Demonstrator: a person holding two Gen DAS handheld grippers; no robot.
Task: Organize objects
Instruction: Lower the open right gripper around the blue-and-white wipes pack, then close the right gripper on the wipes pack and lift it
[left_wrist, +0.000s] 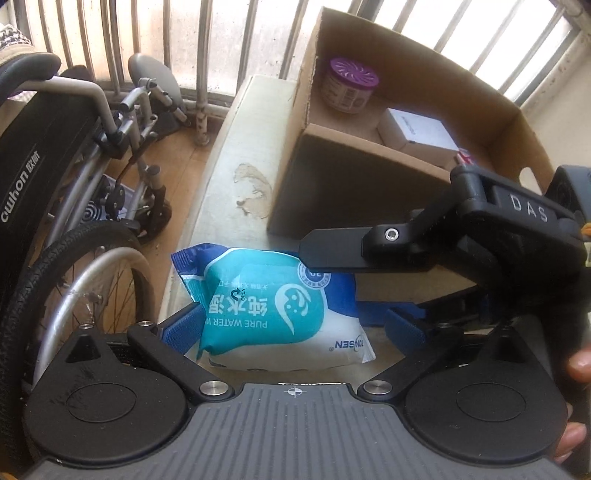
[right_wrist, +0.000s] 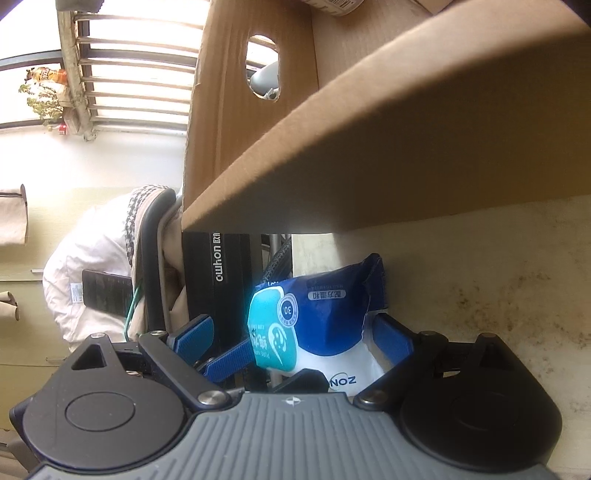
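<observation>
A teal, blue and white pack of wet wipes (left_wrist: 280, 306) lies on the pale table (left_wrist: 236, 177) in front of a cardboard box (left_wrist: 354, 192). My left gripper (left_wrist: 291, 328) is open, its blue pads either side of the pack, the left pad (left_wrist: 183, 325) touching it. My right gripper (right_wrist: 295, 339) is open around the same pack (right_wrist: 321, 321), turned on its side; it shows in the left wrist view (left_wrist: 480, 240) coming in from the right, over the pack.
The box holds a purple-lidded jar (left_wrist: 343, 86) and a white carton (left_wrist: 417, 134). A folded wheelchair (left_wrist: 74, 206) stands left of the table by the barred window. The box wall (right_wrist: 406, 140) hangs close above the right gripper.
</observation>
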